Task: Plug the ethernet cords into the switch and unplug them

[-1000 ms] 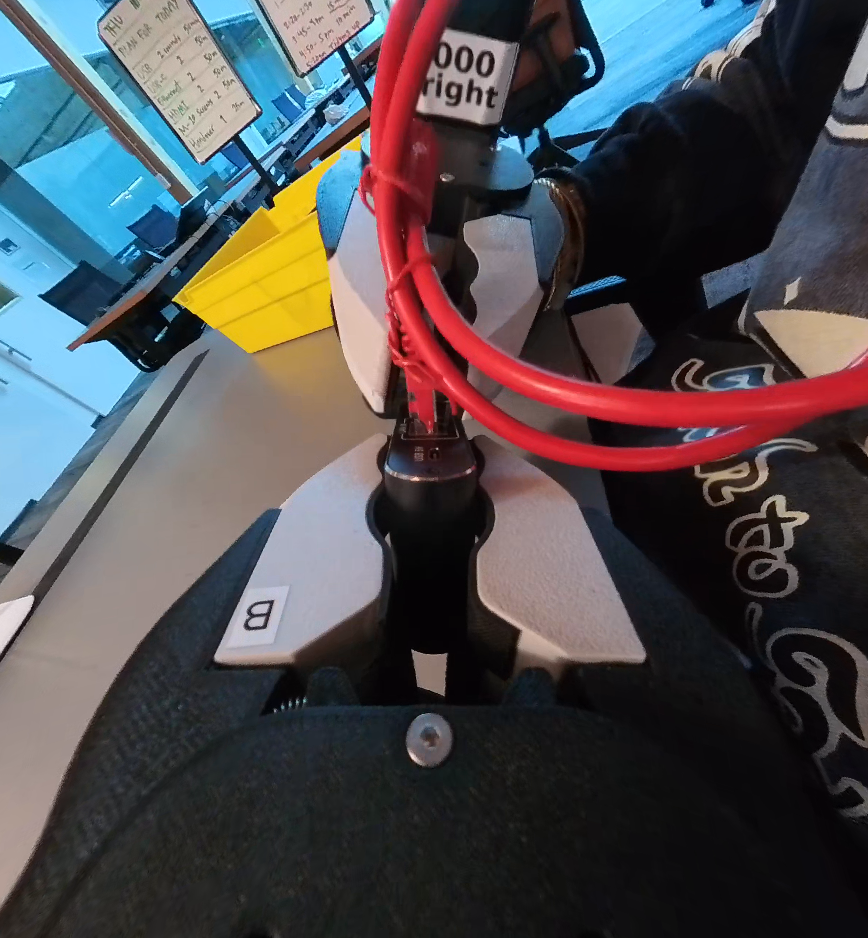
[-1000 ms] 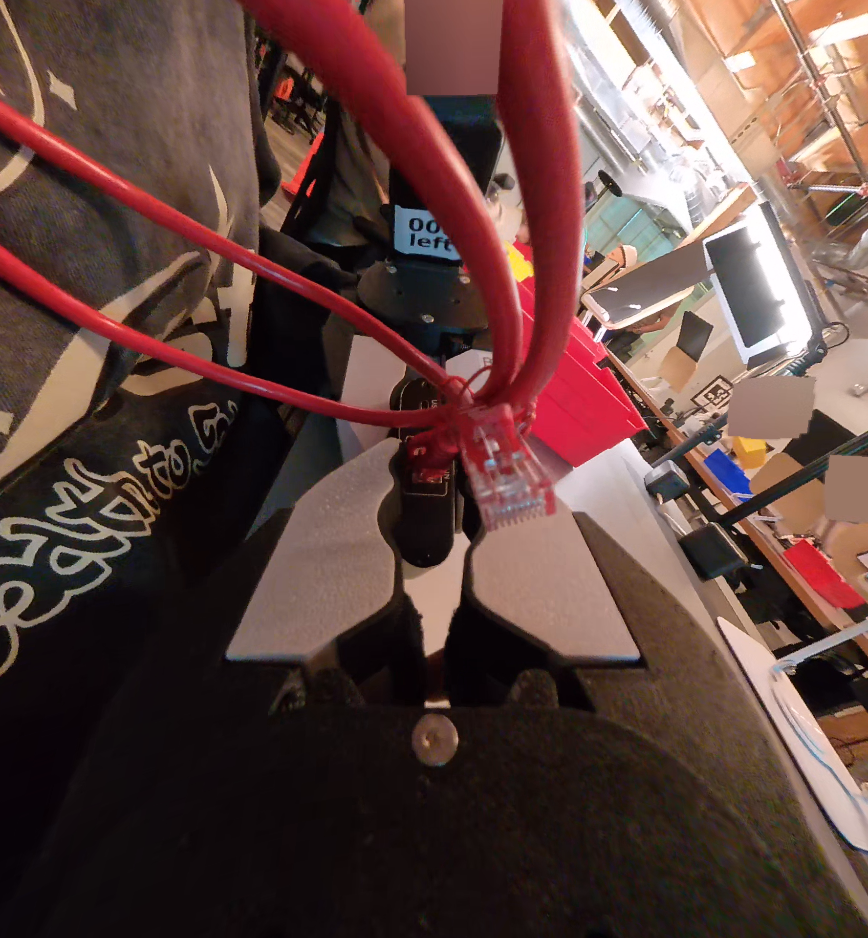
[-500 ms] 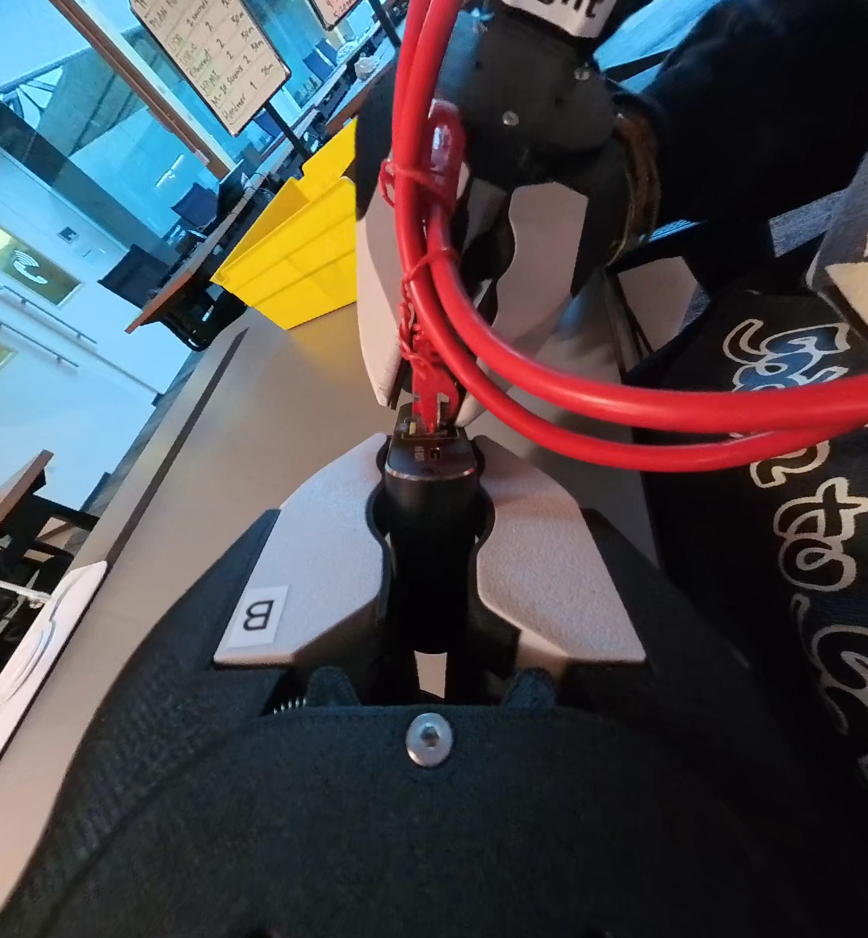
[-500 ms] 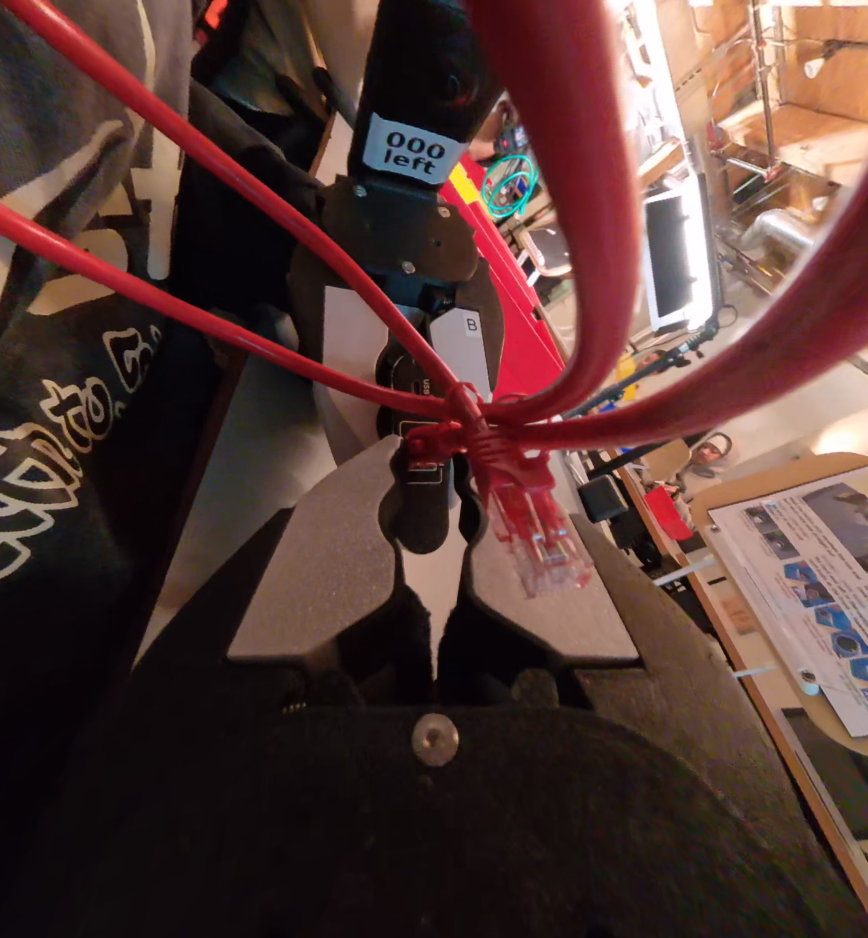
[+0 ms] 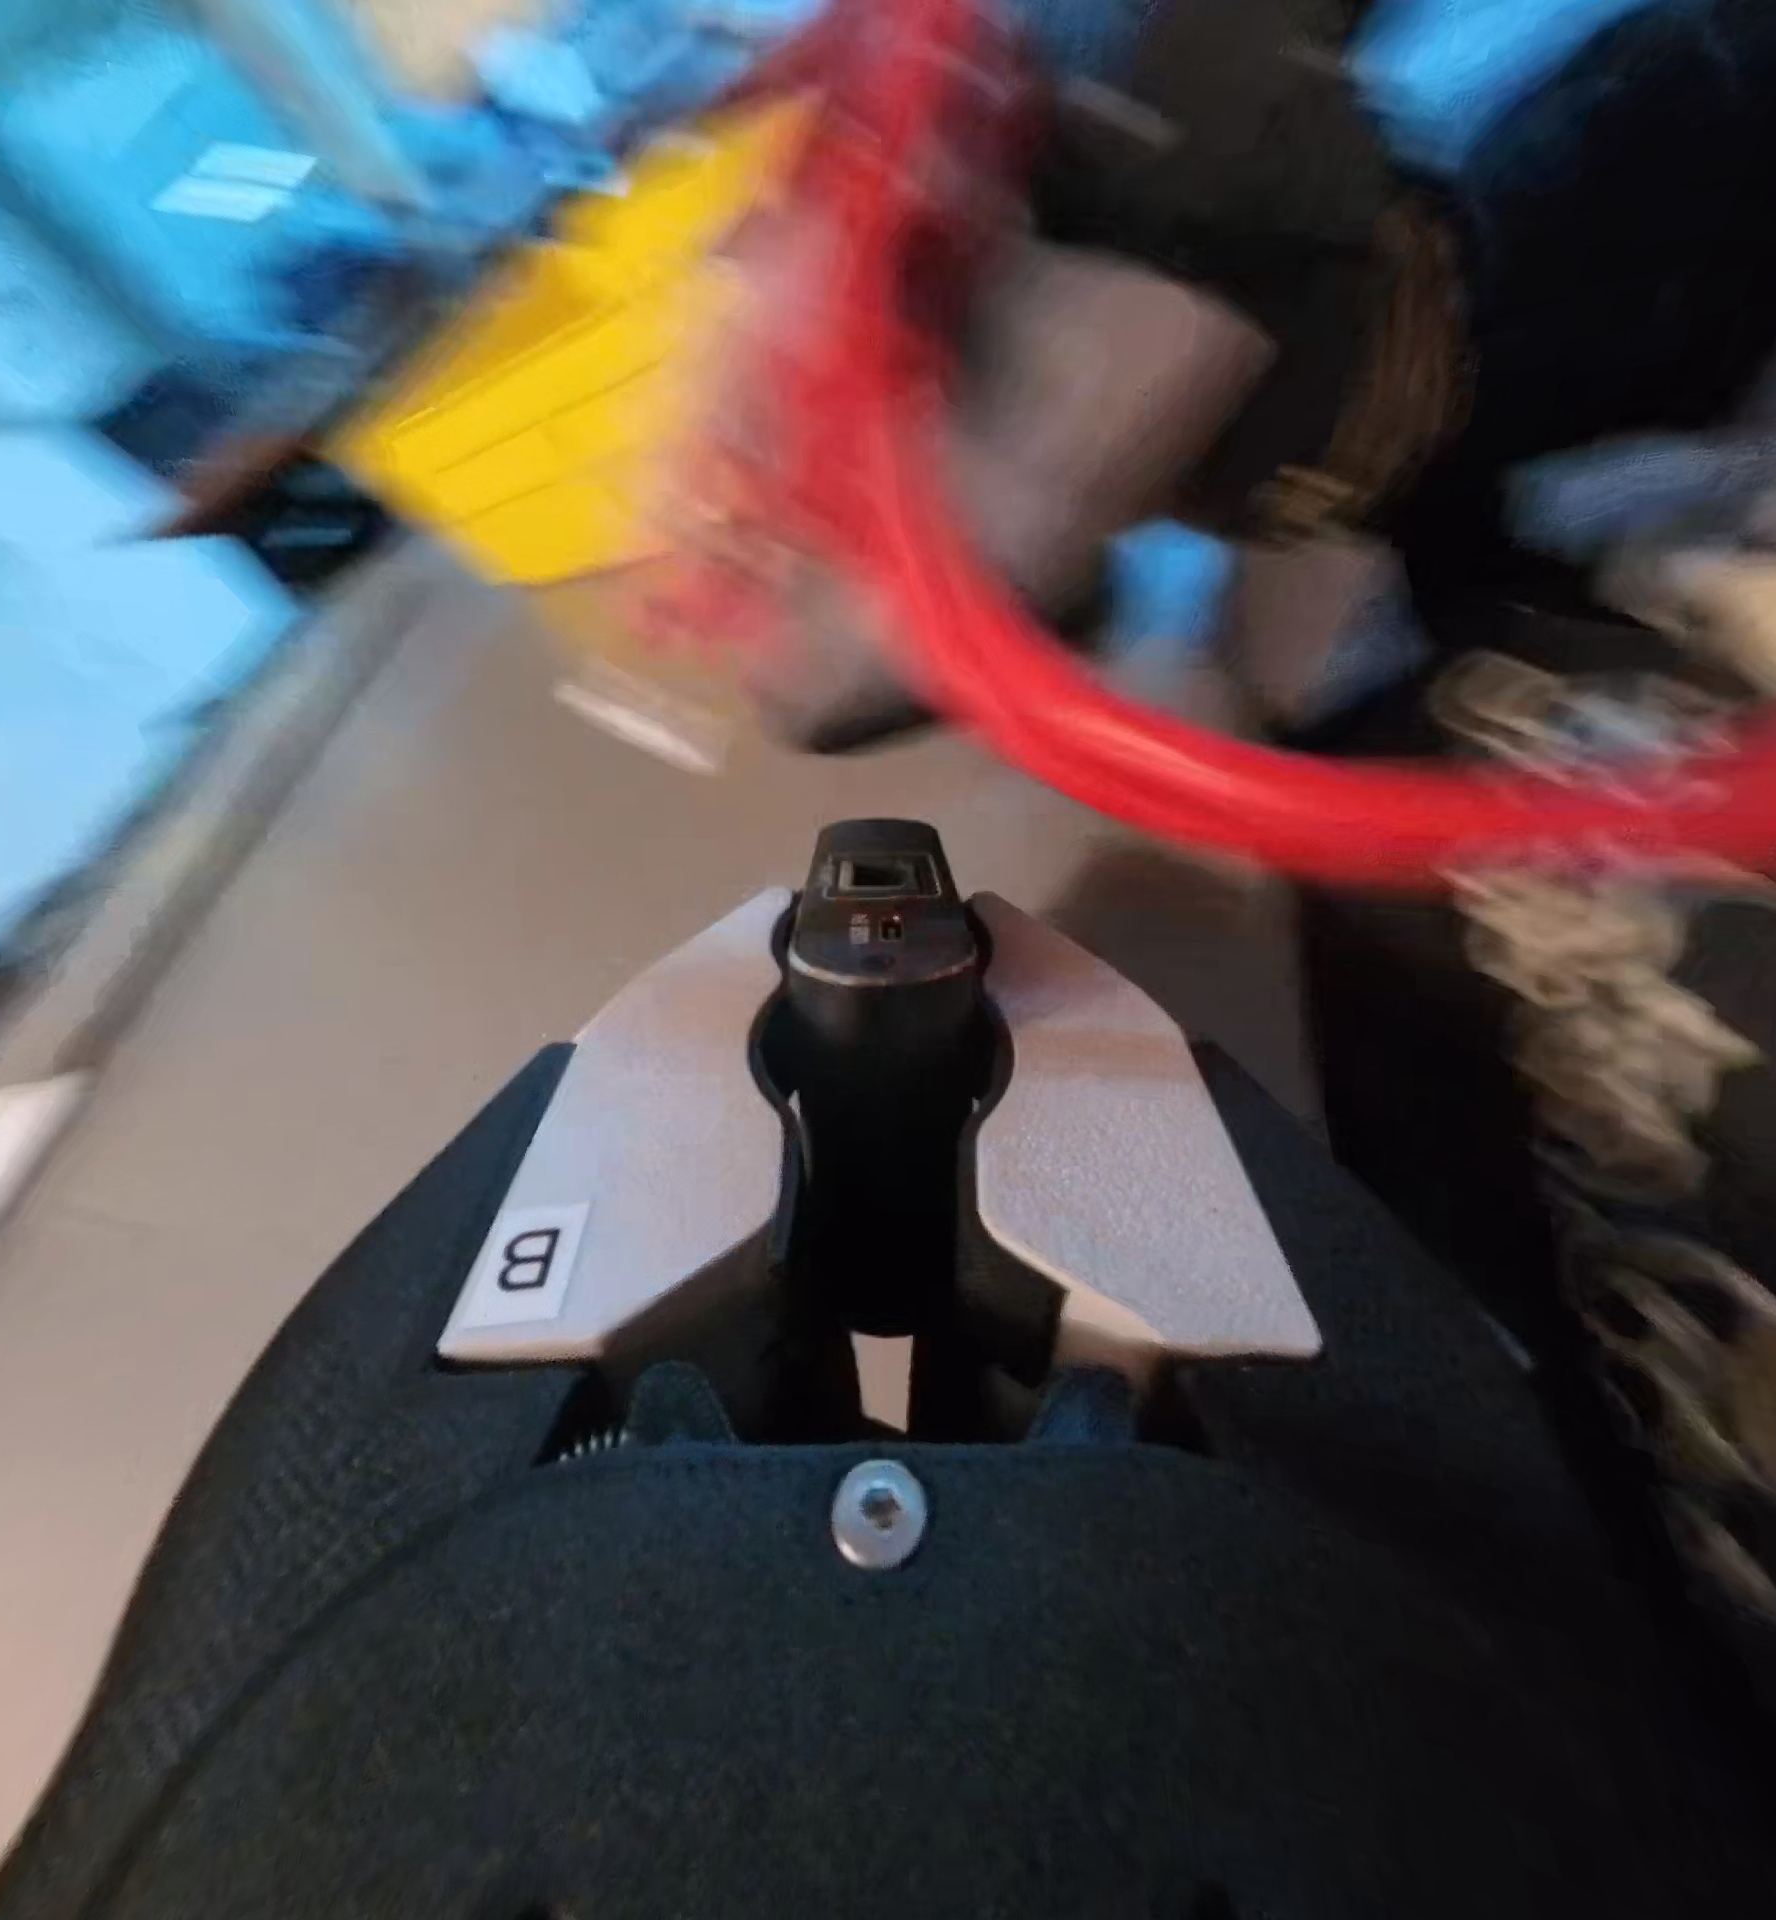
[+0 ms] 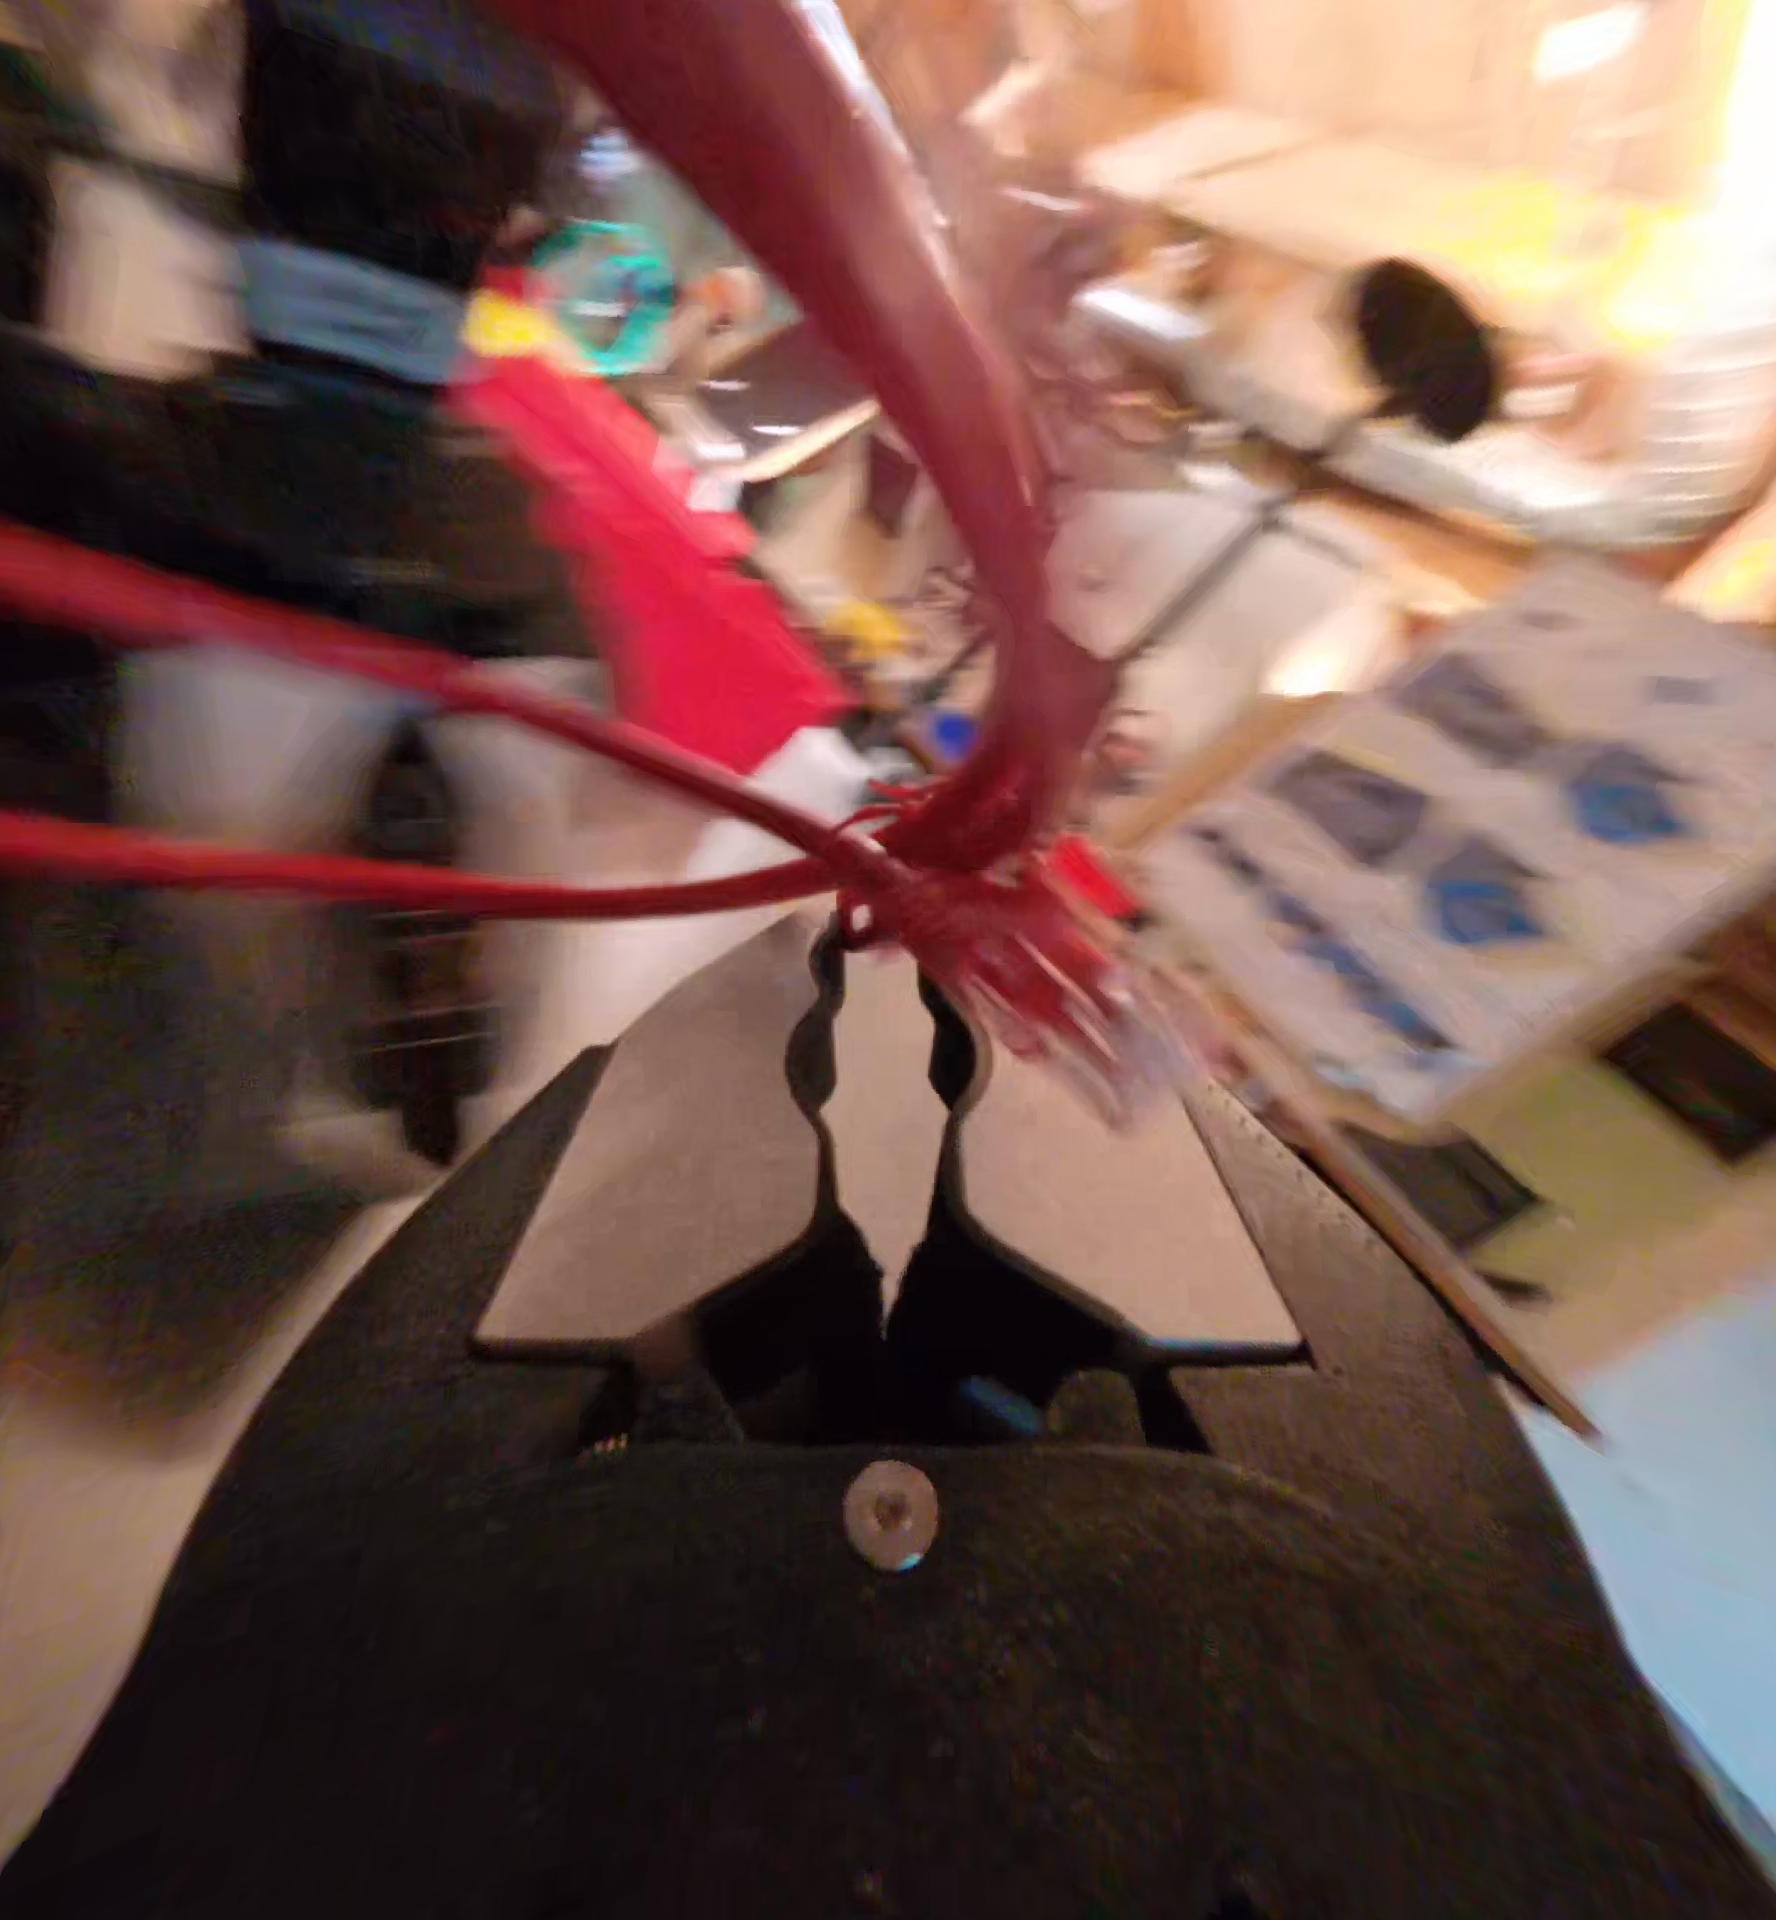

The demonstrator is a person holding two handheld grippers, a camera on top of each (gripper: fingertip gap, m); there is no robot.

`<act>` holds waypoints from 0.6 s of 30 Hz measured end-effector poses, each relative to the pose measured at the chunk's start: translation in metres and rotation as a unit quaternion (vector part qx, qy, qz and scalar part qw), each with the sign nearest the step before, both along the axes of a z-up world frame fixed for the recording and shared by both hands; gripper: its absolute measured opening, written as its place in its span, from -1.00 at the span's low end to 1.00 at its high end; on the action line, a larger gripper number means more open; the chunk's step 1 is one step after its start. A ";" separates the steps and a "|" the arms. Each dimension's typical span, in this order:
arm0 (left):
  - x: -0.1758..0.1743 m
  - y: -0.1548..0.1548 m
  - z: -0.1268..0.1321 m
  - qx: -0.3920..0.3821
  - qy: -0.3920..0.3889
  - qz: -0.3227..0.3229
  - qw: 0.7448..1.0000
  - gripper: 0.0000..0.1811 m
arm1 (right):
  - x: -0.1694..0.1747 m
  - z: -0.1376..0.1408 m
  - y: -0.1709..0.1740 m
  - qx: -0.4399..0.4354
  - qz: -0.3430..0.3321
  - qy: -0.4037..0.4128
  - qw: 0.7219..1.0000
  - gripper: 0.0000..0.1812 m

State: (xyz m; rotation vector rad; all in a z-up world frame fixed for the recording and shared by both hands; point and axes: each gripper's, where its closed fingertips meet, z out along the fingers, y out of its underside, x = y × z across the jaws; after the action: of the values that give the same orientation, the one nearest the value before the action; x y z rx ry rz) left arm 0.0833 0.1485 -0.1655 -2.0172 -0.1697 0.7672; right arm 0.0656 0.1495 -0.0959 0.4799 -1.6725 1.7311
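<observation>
My left gripper (image 5: 879, 906) is shut on a small black switch (image 5: 879, 997) that stands upright between its fingers. The switch's port (image 5: 876, 876) faces outward and is empty. The red ethernet cord (image 5: 1123, 769) sweeps, blurred, from upper middle to the right, clear of the switch. In the right wrist view my right gripper (image 6: 879, 940) is shut on the red ethernet cord (image 6: 448, 883) at its fingertips. The cord's loops are tied in a bundle there, and a loose clear plug (image 6: 1060, 997) hangs over the right finger. The right gripper (image 5: 1071, 416) shows blurred beyond the switch.
A grey table (image 5: 344, 987) lies below, with yellow bins (image 5: 551, 416) at its far end. A person's dark patterned clothing (image 5: 1642, 1143) is on the right. In the right wrist view there are a red bin (image 6: 655, 582) and a printed sheet on a board (image 6: 1486, 831). My hands' fingertips stand some 7 cm from each other.
The red plug has come out of the switch's port. The right gripper has pulled away with the cord. Both views are now smeared by fast motion.
</observation>
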 end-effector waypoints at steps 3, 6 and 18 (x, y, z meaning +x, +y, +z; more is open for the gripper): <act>0.017 0.019 -0.015 -0.040 0.020 -0.054 0.998 -0.71 | -0.027 0.039 0.039 -0.065 0.026 -0.079 0.994 -0.86; 0.002 0.015 -0.005 0.027 -0.053 -0.023 0.998 -0.71 | -0.027 0.008 0.025 0.023 0.033 -0.095 0.995 -0.85; -0.008 -0.004 0.039 0.216 -0.091 -0.016 0.972 -0.71 | -0.077 -0.007 0.025 0.076 -0.021 -0.298 0.951 -0.86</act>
State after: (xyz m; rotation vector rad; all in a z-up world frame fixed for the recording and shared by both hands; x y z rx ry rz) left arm 0.0757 0.1449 -0.1268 -1.6651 -0.3758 0.4723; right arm -0.0116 0.1747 -0.1031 -0.0320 -2.2236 1.8331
